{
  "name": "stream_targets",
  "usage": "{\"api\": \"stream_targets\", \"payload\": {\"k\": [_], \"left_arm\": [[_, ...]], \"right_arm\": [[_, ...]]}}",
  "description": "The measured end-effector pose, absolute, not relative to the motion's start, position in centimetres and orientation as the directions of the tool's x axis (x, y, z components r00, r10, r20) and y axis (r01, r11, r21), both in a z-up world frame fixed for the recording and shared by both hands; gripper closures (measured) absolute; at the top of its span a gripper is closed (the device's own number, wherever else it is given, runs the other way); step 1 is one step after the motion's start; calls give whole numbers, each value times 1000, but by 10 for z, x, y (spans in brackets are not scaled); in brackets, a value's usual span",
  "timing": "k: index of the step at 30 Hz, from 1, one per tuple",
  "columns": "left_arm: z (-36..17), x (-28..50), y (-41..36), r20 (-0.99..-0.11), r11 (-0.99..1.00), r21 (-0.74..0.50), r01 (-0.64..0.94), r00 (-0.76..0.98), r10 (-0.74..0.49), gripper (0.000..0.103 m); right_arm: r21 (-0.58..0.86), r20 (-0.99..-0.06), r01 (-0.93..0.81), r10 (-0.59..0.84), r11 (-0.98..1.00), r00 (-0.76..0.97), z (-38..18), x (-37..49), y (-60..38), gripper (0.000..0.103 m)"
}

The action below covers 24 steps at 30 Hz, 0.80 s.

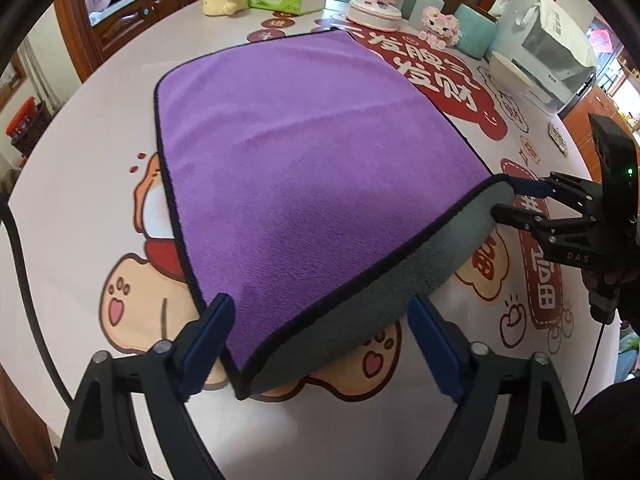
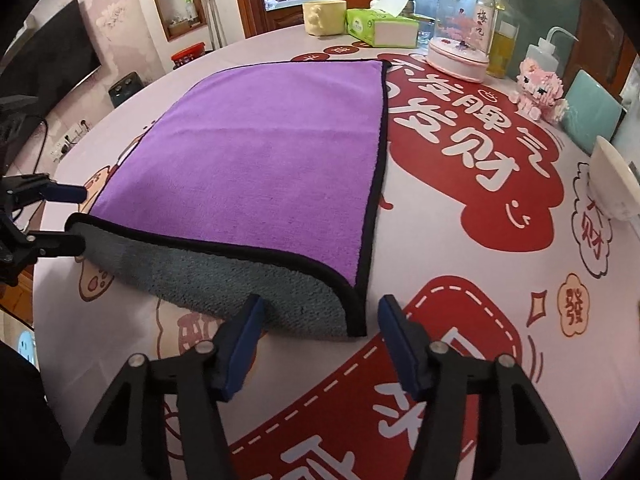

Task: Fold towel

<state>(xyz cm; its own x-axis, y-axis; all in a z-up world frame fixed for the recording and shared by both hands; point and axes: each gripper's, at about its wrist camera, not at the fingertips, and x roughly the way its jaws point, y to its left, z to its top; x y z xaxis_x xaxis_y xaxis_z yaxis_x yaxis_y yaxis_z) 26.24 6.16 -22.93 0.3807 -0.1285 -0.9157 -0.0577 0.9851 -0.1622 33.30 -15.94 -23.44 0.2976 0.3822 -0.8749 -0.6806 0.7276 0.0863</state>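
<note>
Purple microfibre towel with black piping and grey underside (image 1: 304, 152) lies flat on the printed tablecloth (image 2: 460, 240), its near edge curled up. Left gripper (image 1: 320, 344) and right gripper (image 2: 320, 344) each straddle a near corner, jaws spread; contact with the towel seems absent.

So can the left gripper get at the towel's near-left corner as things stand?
Probably yes. The left gripper is open, its fingers either side of the towel corner, which curls up off the table. Nothing lies between.
</note>
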Motion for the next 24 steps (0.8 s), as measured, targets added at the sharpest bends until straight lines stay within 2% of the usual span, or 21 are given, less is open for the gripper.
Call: {"api": "stream_targets", "payload": {"k": [2,6,13,18,24], "left_arm": [[-231,264,59,-920,985,-166,-55,369,-134,27],[-233,264,59,-924,982,-175,-70,355,-139,35],[-231,258,66,-928,980,-175,-99,351,-130,52],[-230,255,69,-929,980,-168,-106,351,-121,59],[-229,251,71,-928,979,-169,-115,353,-119,75]], "right_arm": [[94,-874,-684,389,723,291,-234,333,-159,51],[98,-873,-684,393,722,289,-233,333,-160,54],[77,-868,-682,386,727,313,-229,331,-164,67],[46,-863,-691,378,721,337,-226,329,-164,67],[41,-857,-696,384,717,345,-223,328,-163,67]]}}
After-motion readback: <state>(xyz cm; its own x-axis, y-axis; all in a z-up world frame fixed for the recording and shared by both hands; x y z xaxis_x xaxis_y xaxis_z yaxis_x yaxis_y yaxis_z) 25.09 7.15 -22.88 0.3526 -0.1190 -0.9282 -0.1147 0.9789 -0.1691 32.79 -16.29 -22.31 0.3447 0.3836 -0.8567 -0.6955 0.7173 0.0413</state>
